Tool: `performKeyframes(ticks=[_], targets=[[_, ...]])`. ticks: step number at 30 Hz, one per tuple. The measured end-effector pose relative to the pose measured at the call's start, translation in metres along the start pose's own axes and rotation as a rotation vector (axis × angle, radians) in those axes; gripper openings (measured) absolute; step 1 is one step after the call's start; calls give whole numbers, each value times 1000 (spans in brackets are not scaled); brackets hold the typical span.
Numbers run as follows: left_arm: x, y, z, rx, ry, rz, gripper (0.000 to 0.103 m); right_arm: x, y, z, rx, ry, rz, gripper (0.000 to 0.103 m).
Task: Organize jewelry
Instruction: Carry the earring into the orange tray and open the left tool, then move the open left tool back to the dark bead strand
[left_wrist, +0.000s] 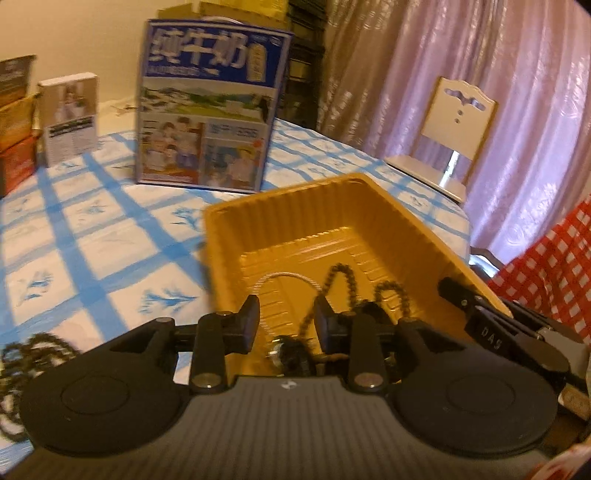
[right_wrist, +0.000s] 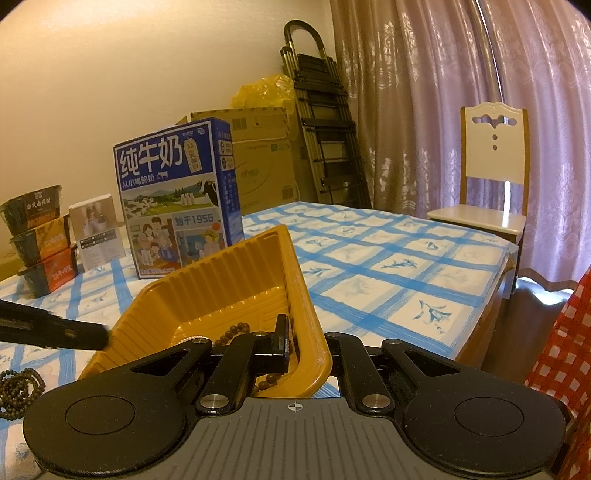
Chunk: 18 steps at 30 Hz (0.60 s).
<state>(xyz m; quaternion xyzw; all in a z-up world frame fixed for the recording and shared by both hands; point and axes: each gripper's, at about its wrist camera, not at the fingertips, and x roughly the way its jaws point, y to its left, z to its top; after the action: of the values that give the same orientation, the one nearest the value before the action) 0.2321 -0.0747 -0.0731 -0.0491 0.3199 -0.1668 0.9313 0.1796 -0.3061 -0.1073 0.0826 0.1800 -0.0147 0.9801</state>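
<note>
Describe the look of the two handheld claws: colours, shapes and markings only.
Both match: the left claw and right claw have matte black linkage arms with silver pivot screws, two round black discs and a ribbed grey body bearing a small white crosshair mark. Flat black pads tip the fingers. No cables or sleeves are visible.

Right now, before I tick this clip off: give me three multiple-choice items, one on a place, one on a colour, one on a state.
1. Where does the dark bead chain lie?
A. inside the tray
B. on the chair
C. on top of the milk box

2. What colour is the tray?
A. green
B. yellow-orange
C. white

3. How does the right gripper stand?
A. wide open above the table
B. shut on the tray's wall
C. shut on a bead string

Answers:
1 A, the chain loops across the tray floor.
2 B, its ribbed walls show yellow-orange in both views.
3 B, one finger is inside the wall and the tray is tilted up.
</note>
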Motion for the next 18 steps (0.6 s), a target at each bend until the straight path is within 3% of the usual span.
performKeyframes(ticks=[8, 18], targets=[[-45, 39, -11, -22, -14, 133, 31, 1, 6, 1, -6, -3, 0, 7], [-94, 79, -42, -59, 28, 280, 31, -5, 11, 2, -22, -13, -1, 7]])
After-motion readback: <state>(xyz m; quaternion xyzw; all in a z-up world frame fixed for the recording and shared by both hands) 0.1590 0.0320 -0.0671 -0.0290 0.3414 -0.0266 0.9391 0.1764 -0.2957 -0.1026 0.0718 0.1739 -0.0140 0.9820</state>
